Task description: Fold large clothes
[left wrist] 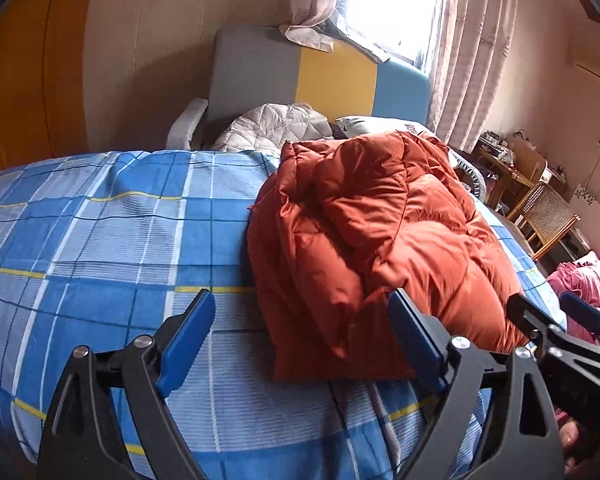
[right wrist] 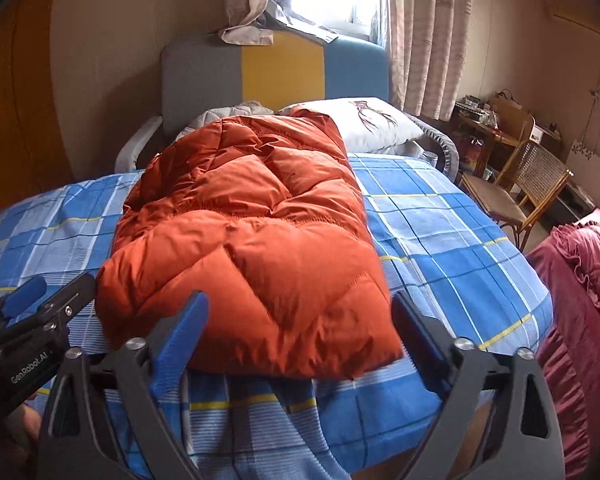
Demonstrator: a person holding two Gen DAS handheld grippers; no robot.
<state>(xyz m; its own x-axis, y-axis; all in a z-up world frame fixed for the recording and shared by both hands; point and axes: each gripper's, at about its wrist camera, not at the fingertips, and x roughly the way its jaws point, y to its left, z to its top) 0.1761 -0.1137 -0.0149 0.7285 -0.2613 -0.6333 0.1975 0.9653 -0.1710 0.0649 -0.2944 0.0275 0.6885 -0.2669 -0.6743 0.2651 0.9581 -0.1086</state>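
An orange quilted down jacket point(right wrist: 252, 240) lies folded into a thick bundle on a bed covered with a blue plaid sheet point(left wrist: 100, 240), its near hem close to the near edge of the mattress and its far end reaching toward a white pillow point(right wrist: 364, 124) printed with a dark motif. The left gripper point(left wrist: 302, 336) hovers just off the near left corner of the bundle with its blue-padded jaws spread wide and nothing between them but the sheet and the jacket's corner beyond; its pads do not press on the fabric. The right gripper point(right wrist: 300, 328) hangs over the near hem of the jacket, jaws likewise spread wide, with the hem showing between the fingers but not pinched. Each gripper appears at the edge of the other's view, side by side and near each other. At the far end of the bed stands a headboard point(right wrist: 276, 76) in grey, yellow and blue panels, with a pale quilted blanket point(left wrist: 272, 126) bunched in front of it. Curtains point(right wrist: 428, 40) hang beside a bright window behind the headboard. To the right, past the bed, stand a wooden chair with a woven back point(right wrist: 528, 184) and a cluttered wooden table point(right wrist: 488, 128). A dark pink ruffled cloth point(right wrist: 580, 300) lies at the near right.
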